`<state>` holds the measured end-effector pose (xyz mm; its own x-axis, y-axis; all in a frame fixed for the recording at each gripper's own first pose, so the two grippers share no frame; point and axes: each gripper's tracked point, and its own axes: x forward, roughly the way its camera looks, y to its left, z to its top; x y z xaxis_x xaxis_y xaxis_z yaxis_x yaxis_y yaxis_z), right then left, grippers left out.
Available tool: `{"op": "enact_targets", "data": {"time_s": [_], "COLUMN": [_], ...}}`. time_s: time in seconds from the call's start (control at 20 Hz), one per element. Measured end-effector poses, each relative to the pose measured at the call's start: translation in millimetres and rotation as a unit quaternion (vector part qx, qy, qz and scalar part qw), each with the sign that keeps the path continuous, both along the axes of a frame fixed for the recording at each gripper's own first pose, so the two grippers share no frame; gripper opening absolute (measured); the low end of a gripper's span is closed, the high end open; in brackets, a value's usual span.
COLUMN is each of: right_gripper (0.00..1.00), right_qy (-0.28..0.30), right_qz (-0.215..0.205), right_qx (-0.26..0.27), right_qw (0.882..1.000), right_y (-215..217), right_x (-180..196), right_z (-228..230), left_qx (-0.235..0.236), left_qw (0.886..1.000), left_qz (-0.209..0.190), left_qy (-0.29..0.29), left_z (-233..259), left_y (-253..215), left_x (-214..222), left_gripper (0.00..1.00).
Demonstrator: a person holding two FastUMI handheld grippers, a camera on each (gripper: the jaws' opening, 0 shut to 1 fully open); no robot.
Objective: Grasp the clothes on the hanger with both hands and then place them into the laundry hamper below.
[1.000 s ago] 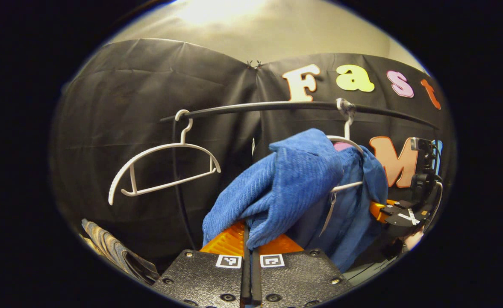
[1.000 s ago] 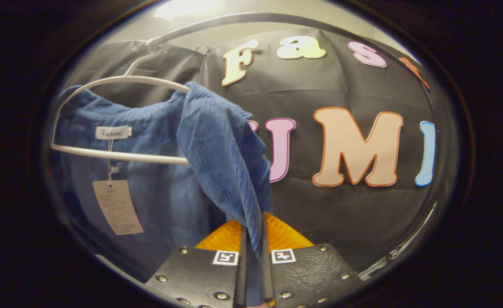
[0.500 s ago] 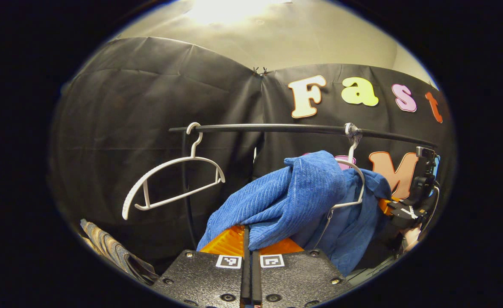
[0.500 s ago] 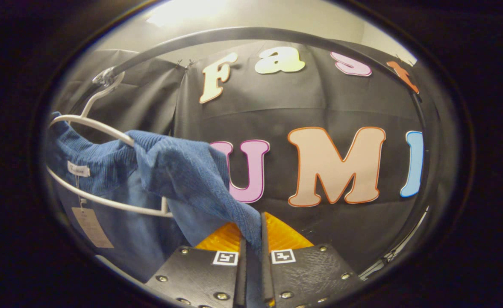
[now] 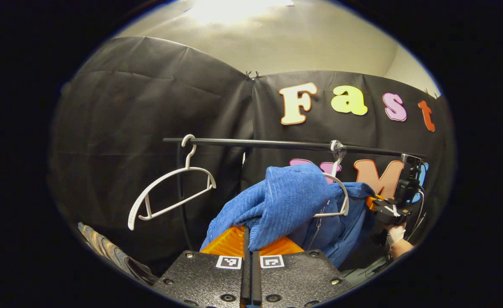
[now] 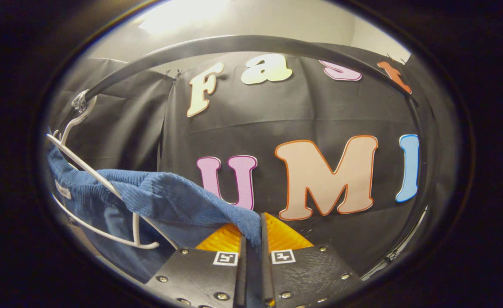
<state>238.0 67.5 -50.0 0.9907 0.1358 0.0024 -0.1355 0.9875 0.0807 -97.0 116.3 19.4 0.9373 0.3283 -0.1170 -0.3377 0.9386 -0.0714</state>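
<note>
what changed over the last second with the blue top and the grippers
Both grippers pulled back and away from the rail, drawing the blue garment outward: its right shoulder has slid off the white hanger, which now tilts. The left gripper and right gripper stay shut on the cloth. The empty hanger still hangs on the rail.

spare white hanger on black rail | patterned fabric lower left
</note>
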Motion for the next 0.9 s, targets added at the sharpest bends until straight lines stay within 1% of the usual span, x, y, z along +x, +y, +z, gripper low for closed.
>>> {"op": "enact_targets", "data": {"time_s": [0.05, 0.1, 0.15, 0.2, 0.25, 0.3, 0.4, 0.45, 0.55, 0.65, 0.7, 0.9], "right_gripper": [0.14, 0.14, 0.14, 0.14, 0.14, 0.14, 0.14, 0.14, 0.14, 0.14, 0.14, 0.14], "right_qy": [-0.001, -0.001, -0.002, -0.004, -0.007, -0.012, -0.011, -0.010, -0.009, -0.005, -0.005, -0.002], "right_qz": [0.001, 0.001, 0.002, 0.002, 0.002, 0.002, 0.005, 0.006, 0.008, 0.012, 0.014, 0.018], "right_qx": [0.000, -0.002, -0.005, -0.008, -0.011, -0.011, -0.005, -0.004, -0.005, -0.004, -0.005, -0.002], "right_qw": [1.000, 1.000, 1.000, 1.000, 1.000, 1.000, 1.000, 1.000, 1.000, 1.000, 1.000, 1.000], "right_y": [0, 0, 1, 2, 2, 3, 5, 7, 7, 10, 11, 14], "right_x": [0, 1, 3, 3, 4, 6, 8, 9, 12, 14, 15, 18], "right_z": [-1, -1, 0, 1, 4, 7, 9, 8, 7, 4, 3, 1], "left_qx": [0.000, -0.008, -0.017, -0.029, -0.037, -0.038, -0.019, -0.006, 0.012, 0.020, 0.023, 0.025], "left_qw": [1.000, 1.000, 0.999, 0.999, 0.998, 0.998, 0.999, 0.999, 0.999, 0.998, 0.998, 0.997], "left_qz": [-0.008, -0.018, -0.023, -0.026, -0.026, -0.025, -0.013, -0.003, 0.012, 0.029, 0.037, 0.054], "left_qy": [0.000, -0.004, -0.014, -0.023, -0.033, -0.043, -0.048, -0.048, -0.050, -0.044, -0.044, -0.039], "left_z": [4, 9, 16, 24, 32, 40, 50, 52, 59, 58, 59, 51], "left_y": [-4, -8, -11, -12, -10, -8, 8, 17, 31, 45, 53, 77], "left_x": [0, 0, -1, -1, -2, -4, -6, -9, -13, -17, -17, -12], "left_gripper": [0.03, 0.00, 0.00, 0.03, 0.00, 0.02, 0.00, 0.02, 0.02, 0.00, 0.02, 0.02]}}
